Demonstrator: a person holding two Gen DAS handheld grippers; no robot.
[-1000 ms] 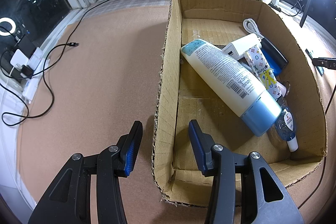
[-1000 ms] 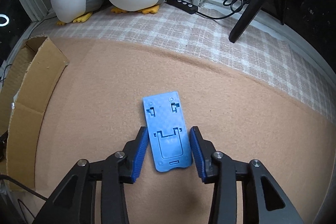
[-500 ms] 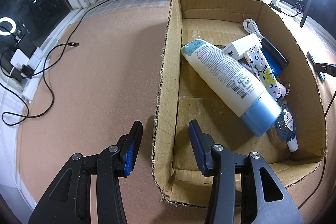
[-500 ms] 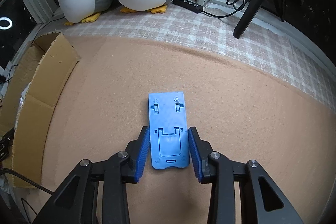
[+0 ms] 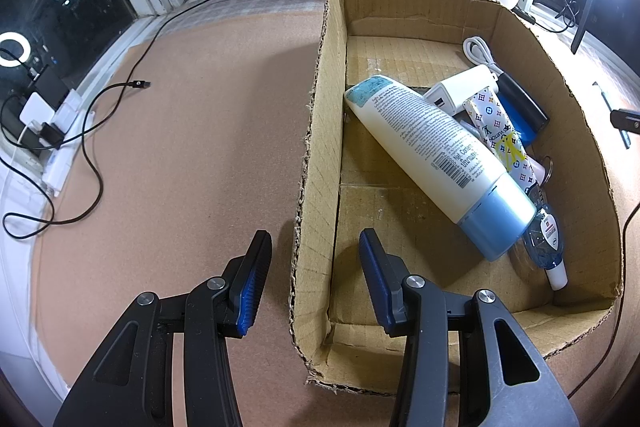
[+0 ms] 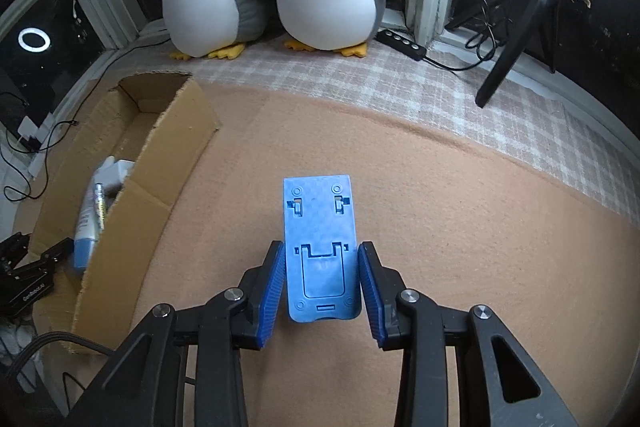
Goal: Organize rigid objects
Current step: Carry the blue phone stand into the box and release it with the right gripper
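Jaws of right gripper point(image 6: 322, 283) pinched blue phone stand point(image 6: 321, 247), which had risen off the mat and swung nearer cardboard box point(image 6: 132, 187); left gripper point(image 5: 312, 277) straddled box wall, gap visible, seemingly not clamping.

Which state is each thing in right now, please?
cardboard box: upright, open-topped, holding several items.
lotion bottle: lying on its side in the box, cap on.
blue stand: folded flat, clamped by its long edges.
right gripper: shut on the blue stand.
left gripper: open, jaws straddling the box's wall.
black cable: plug end loose on the mat.
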